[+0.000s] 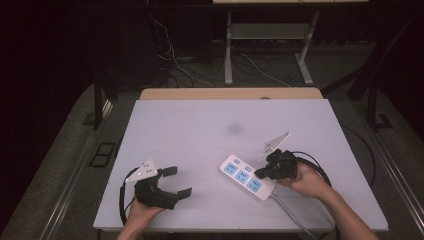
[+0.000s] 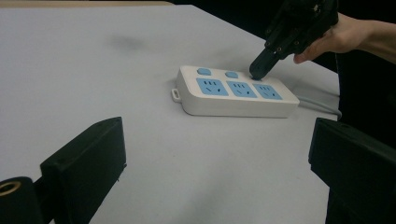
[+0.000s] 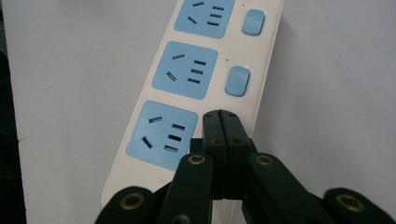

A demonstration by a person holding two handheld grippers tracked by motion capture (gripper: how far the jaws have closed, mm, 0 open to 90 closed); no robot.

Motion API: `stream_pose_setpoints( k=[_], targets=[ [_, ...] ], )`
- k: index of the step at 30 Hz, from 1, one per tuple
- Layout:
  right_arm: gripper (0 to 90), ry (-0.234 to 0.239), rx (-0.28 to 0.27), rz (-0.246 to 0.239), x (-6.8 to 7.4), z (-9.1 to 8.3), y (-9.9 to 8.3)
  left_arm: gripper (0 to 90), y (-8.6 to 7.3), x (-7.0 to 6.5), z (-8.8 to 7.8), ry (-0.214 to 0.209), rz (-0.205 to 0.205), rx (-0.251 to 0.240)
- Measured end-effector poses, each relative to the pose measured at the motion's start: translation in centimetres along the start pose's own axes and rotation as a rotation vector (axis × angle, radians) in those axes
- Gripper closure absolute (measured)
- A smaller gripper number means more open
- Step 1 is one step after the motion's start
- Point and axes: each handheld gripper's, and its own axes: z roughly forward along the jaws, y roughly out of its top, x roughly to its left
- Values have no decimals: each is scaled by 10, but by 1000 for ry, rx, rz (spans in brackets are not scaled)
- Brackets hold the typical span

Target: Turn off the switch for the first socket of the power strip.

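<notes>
Resting at the lower left of the high view, the left gripper is sitting on the white table in the person's left hand, its two black jaws spread wide with nothing between them. A grey three-cornered plate is standing on top of it and a black cable is looping down beside the wrist. In the left gripper view the same two jaws are rising from the lower left and lower right corners, far apart, with bare table surface showing between them.

Moving rightward, a white power strip is lying flat on the table, right of centre in the high view, angled from upper left to lower right, with three blue sockets and a row of blue buttons along one long edge. Its grey cord is trailing off toward the bottom edge of the frame.

Further right, the right gripper is being held in the person's right hand, its jaws pressed fully together and gripping nothing. In the right gripper view the joined tips are touching the strip's top face just beside the nearest socket, in line with the buttons. In the left gripper view that tip is pressing down on the strip at its far edge.
</notes>
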Motion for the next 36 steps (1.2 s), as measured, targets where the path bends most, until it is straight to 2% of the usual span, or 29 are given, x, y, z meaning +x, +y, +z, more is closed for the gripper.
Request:
stream_pose_setpoints(
  k=[15, 16, 17, 18, 22, 36],
  targets=[
    [900, 24, 19, 16, -3, -1, 2, 26, 0, 2, 0, 0, -4, 1],
    [900, 18, 5, -30, -1, -3, 4, 26, 0, 2, 0, -1, -4, 1],
    [900, 18, 5, -30, -1, -3, 4, 26, 0, 2, 0, -1, -4, 0],
    [900, 15, 18, -51, 0, -6, 8, 26, 0, 2, 0, 0, -4, 1],
    [900, 31, 23, -57, 1, -9, 12, 26, 0, 2, 1, -1, -4, 1],
    [900, 17, -9, -48, -2, -33, 25, 27, 0, 2, 0, -4, -5, -2]
  ],
)
